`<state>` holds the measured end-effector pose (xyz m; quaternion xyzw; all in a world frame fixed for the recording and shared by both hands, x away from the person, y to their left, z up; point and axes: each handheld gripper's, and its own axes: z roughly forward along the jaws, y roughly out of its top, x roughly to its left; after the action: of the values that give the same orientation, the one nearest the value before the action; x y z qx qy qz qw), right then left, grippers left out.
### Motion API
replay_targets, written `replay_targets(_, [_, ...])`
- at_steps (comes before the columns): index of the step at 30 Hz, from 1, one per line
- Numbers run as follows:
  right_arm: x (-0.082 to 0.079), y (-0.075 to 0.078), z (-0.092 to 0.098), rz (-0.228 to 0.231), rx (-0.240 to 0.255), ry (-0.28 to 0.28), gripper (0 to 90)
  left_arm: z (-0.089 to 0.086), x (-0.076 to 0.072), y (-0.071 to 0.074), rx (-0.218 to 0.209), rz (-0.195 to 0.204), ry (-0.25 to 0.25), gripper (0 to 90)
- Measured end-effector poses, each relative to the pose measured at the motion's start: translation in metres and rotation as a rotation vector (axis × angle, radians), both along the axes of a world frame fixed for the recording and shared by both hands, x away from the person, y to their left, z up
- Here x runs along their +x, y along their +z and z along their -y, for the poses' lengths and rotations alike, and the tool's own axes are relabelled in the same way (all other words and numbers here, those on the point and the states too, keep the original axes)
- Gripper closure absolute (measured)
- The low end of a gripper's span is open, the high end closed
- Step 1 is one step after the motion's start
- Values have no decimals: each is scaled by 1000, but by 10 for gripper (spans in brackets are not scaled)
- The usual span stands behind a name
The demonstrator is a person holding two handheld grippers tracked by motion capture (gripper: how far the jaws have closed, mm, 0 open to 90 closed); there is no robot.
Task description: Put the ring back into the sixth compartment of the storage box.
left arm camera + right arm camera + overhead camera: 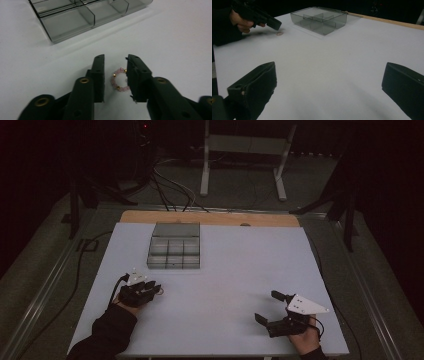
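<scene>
Two tongs are in my hands over the white counter (225, 270). My left tongs (115, 72) hang low at the near left, jaws a narrow gap apart and tipped down toward the surface. Between them lies a small bracelet (118, 80) of pink beads with a few gold ones, flat on the counter; it sits close against the jaw on the right of my left gripper view, and I cannot tell whether that jaw touches it. The other jaw stands clear of it. From the right gripper view the bracelet (279, 33) is a small pinkish spot just under the left tongs' (277, 26) tips.

Beyond the left tongs, toward the far side, stands a smoky clear box (174, 251) divided into compartments, its lid laid open behind it. The near compartments in my left gripper view (67, 23) look empty. The box is near the bracelet but apart from it.

Bare counter fills the middle.

My right tongs (269, 307) rest at the near right, well apart from the box and bracelet, jaws spread wide with nothing between them, pointing leftward across the counter. A grey plate (306, 305) sits on top of them.
</scene>
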<state>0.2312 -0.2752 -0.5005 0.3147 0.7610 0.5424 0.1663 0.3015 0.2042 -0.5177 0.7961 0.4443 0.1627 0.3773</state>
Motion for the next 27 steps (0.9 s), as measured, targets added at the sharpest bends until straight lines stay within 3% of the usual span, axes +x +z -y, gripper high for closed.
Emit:
replay_targets(17, [1,-1,0,-3,-2,5,0,5,8,-7,55,-27,-12,777])
replay_targets(22, [0,0,0,-5,-1,3,0,8,8,-6,91,-27,-18,792])
replay_targets(27, [0,0,0,-6,-4,4,0,7,8,-6,85,-41,-26,818])
